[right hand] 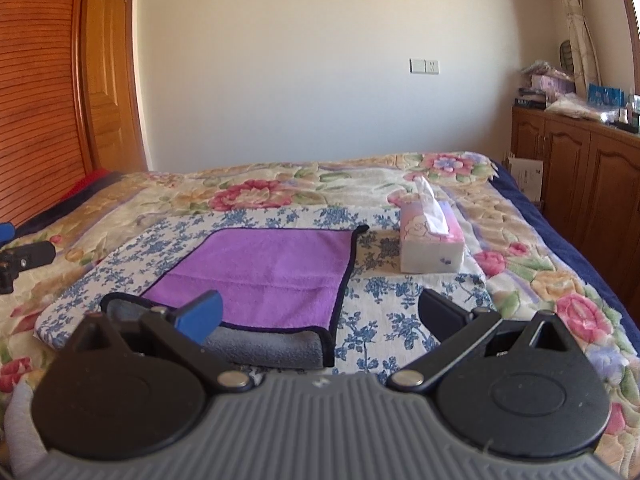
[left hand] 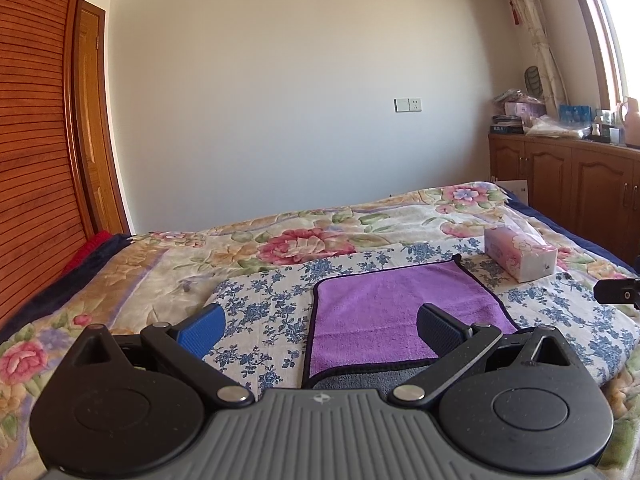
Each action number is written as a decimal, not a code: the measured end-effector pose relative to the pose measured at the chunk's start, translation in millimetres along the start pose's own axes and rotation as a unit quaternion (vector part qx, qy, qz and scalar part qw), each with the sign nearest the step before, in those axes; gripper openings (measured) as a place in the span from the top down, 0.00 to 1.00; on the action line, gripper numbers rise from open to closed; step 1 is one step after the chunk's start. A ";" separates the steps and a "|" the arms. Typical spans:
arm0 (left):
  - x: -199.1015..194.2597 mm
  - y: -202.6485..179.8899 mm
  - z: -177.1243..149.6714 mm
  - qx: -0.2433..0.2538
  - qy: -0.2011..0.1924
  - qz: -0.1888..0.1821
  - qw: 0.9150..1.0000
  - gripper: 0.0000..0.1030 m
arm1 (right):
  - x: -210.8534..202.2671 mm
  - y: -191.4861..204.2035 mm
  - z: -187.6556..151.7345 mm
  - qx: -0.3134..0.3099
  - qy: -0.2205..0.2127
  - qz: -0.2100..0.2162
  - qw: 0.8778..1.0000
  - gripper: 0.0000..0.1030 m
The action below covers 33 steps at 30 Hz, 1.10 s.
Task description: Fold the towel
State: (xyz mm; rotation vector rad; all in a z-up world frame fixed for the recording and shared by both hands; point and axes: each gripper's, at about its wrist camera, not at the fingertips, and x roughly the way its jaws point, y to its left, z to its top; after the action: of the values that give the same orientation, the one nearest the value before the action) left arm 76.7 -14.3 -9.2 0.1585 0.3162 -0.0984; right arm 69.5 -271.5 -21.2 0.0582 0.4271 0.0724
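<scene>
A purple towel (left hand: 384,312) with a dark trim lies flat on a blue-flowered white cloth (left hand: 264,300) on the bed. Its near edge is turned over and shows the grey underside (right hand: 264,346). My left gripper (left hand: 320,328) is open and empty, just above the towel's near left part. My right gripper (right hand: 320,316) is open and empty over the towel's near right corner (right hand: 326,344). The towel also shows in the right wrist view (right hand: 260,268). The right gripper's tip shows at the right edge of the left wrist view (left hand: 618,290).
A pink and white tissue box (right hand: 432,240) stands on the cloth to the right of the towel. The flowered bedspread (right hand: 540,280) covers the bed. A wooden wardrobe (left hand: 32,160) stands at the left and wooden cabinets (left hand: 580,188) at the right.
</scene>
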 end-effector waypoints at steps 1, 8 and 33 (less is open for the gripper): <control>2.9 0.2 0.0 0.001 0.001 0.000 1.000 0.00 | 1.9 -0.4 -0.3 0.002 0.003 0.000 1.000 0.00; 23.3 4.9 -1.8 -0.002 0.015 -0.002 1.000 0.00 | 14.4 1.5 -1.5 -0.007 0.020 0.006 1.000 0.00; 85.5 21.6 -24.3 -0.028 0.120 -0.034 0.992 0.05 | 58.9 4.6 0.7 -0.020 0.052 0.021 0.998 0.00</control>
State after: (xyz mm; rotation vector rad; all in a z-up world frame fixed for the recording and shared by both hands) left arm 152.8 4.9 -56.1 0.1030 0.5644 -0.1378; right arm 123.0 -262.2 -44.4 0.0249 0.5277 0.1257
